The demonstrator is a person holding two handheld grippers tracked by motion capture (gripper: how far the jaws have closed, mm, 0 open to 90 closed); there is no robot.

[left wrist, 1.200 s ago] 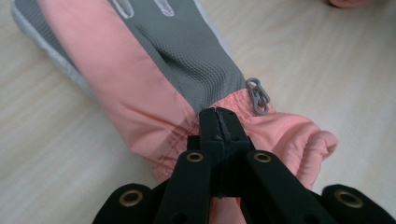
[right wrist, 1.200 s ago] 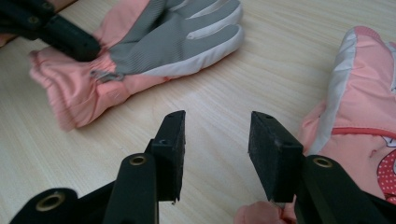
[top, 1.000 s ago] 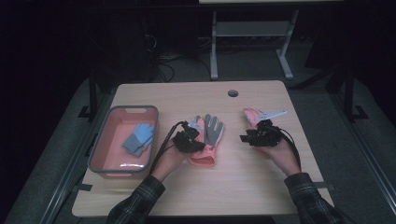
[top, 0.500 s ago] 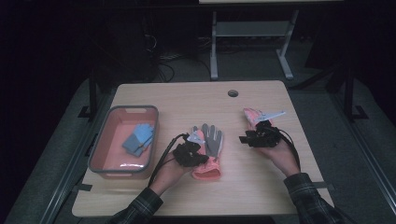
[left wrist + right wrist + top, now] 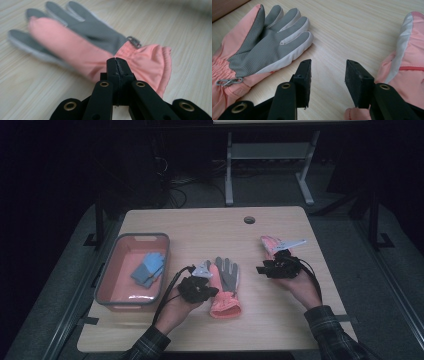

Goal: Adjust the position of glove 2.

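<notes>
Since 0.5 s ago the glove [image 5: 224, 287] has slid a bit toward the table's near edge w/ the left gripper [image 5: 199, 288].

High view: second glove [image 5: 274, 244] lies by the right gripper [image 5: 276, 266]; blue gloves in bin [image 5: 108, 271].

Left gripper view: jaws clenched tight, glove [image 5: 82, 47] just beyond the tips; can't tell if fabric is pinched.

Right gripper view: jaws released over bare table [image 5: 352, 27], between both gloves.

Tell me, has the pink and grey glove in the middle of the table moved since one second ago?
Yes. The glove has shifted toward the person, farther from the table hole.
</notes>
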